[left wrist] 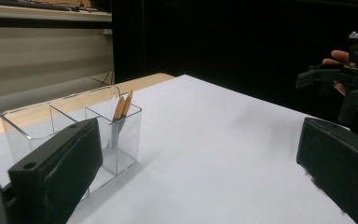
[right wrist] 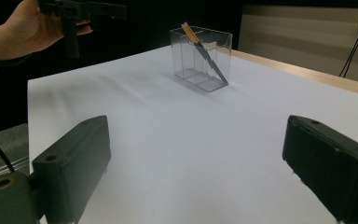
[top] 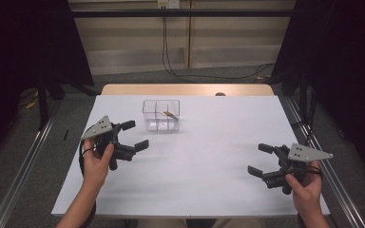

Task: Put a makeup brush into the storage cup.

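Clear plastic divided box (top: 160,115) sits toward the far middle of the white worktop (top: 204,161), split into compartments, and a couple of orange-tipped pencils (left wrist: 122,106) lean tilted in one of its end compartments. Left hand-held gripper (top: 131,137) hovers just near the box's front-left corner, jaws spread wide, nothing between them. Right hand-held gripper (top: 260,159) is well apart from the box, over by the near right edge, jaws also wide apart and holding nothing. Both are held by a person's hands.
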Motion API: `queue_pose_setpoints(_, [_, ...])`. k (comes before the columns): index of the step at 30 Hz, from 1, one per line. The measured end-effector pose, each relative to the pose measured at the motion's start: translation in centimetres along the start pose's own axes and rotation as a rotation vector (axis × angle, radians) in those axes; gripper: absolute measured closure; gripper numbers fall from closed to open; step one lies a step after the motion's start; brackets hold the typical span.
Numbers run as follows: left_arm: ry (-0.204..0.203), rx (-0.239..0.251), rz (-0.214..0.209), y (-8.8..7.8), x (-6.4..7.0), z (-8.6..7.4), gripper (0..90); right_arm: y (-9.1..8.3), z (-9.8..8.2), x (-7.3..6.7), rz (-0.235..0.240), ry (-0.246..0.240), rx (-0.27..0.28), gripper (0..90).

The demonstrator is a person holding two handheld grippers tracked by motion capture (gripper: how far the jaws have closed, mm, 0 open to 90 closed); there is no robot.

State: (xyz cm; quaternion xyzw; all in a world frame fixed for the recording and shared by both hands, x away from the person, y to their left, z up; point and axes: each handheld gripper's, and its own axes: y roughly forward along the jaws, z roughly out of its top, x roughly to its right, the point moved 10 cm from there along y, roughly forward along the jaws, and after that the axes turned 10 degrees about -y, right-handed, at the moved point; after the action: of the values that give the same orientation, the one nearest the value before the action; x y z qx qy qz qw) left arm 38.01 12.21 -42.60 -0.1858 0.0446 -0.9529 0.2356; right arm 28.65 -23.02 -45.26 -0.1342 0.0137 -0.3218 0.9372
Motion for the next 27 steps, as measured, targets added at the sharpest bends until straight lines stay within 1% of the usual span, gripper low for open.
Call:
queue_pose_setpoints(2, [0.0, 0.007, -0.002, -0.2, 0.0, 0.1, 0.2, 0.0, 0.0, 0.0, 0.0, -0.002, 0.001, 7.4])
queue_pose_setpoints(8, [0.017, -0.009, 0.005, -0.7, 0.1, -0.3, 0.2, 0.0, 0.1, -0.1, 0.003, -0.001, 0.0, 7.4])
queue_pose_setpoints(14, [0.017, 0.009, 0.007, -1.6, 0.2, -0.1, 0.2, -0.2, 0.0, 0.1, -0.003, 0.0, -0.001, 7.4])
queue_pose_setpoints(15, [0.026, 0.005, 0.011, -1.8, 0.2, -0.1, 0.2, -0.2, 0.0, 0.1, -0.001, 0.001, -0.001, 7.4])
queue_pose_setpoints(17, [0.025, 0.011, 0.006, -2.0, 0.4, 0.0, 0.1, -0.2, 0.0, 0.1, -0.001, 0.0, -0.001, 7.4])
queue_pose_setpoints(22, [0.037, 0.015, 0.009, -2.5, 0.5, 0.1, 0.0, -0.1, 0.0, 0.0, -0.002, -0.001, -0.001, 7.4])
queue_pose_setpoints(27, [0.033, 0.012, 0.015, -2.9, 0.4, -0.2, 0.1, -0.1, 0.0, 0.0, -0.001, 0.001, 0.0, 7.4])
